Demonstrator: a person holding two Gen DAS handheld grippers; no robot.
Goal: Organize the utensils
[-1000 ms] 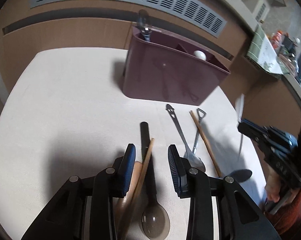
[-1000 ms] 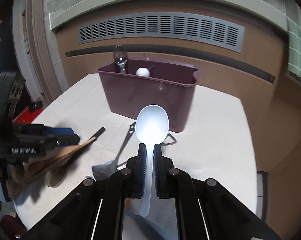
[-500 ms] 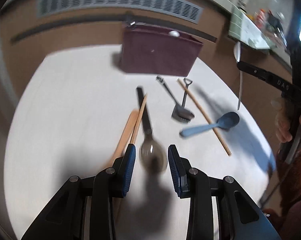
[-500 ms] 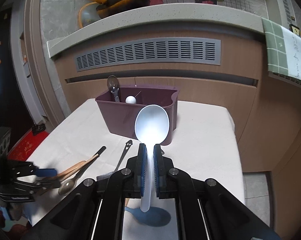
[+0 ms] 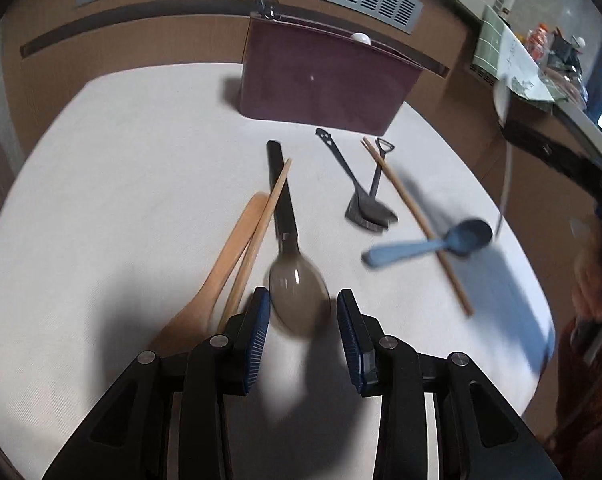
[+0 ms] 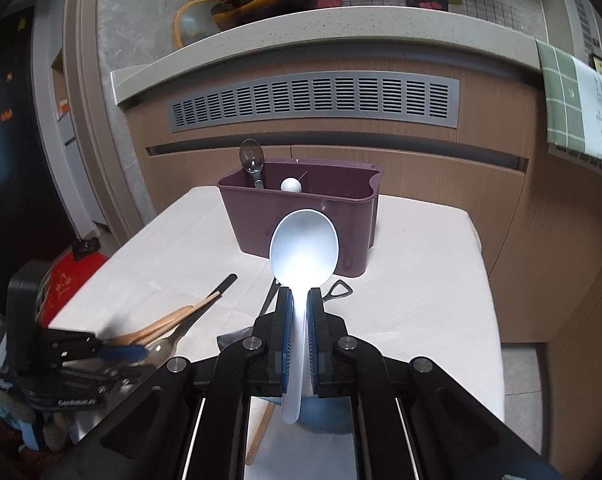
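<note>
A purple utensil caddy [image 5: 321,80] stands at the table's far side, with a metal spoon [image 6: 252,158] and a white knob [image 6: 290,185] sticking out of it. My left gripper [image 5: 301,312] hangs low over the table. Its jaws are opening, and the bowl of a smoky translucent spoon [image 5: 291,276] lies between the pads, untouched. Beside that spoon lie a wooden spatula [image 5: 229,256] and a chopstick [image 5: 261,228]. My right gripper [image 6: 300,300] is shut on the handle of a white spoon [image 6: 303,248], held bowl up in front of the caddy [image 6: 245,220].
On the white table [image 5: 121,200] also lie two small dark shovel-shaped utensils [image 5: 357,188], a second chopstick [image 5: 417,224] and a blue spoon [image 5: 429,246]. A brown cabinet with a grey vent [image 6: 313,100] rises behind the table. A person's hand [image 5: 593,280] is at the right edge.
My left gripper has drawn back along the smoky spoon from its handle to its bowl and sunk a little. My right gripper has risen and pulled back with the white spoon.
</note>
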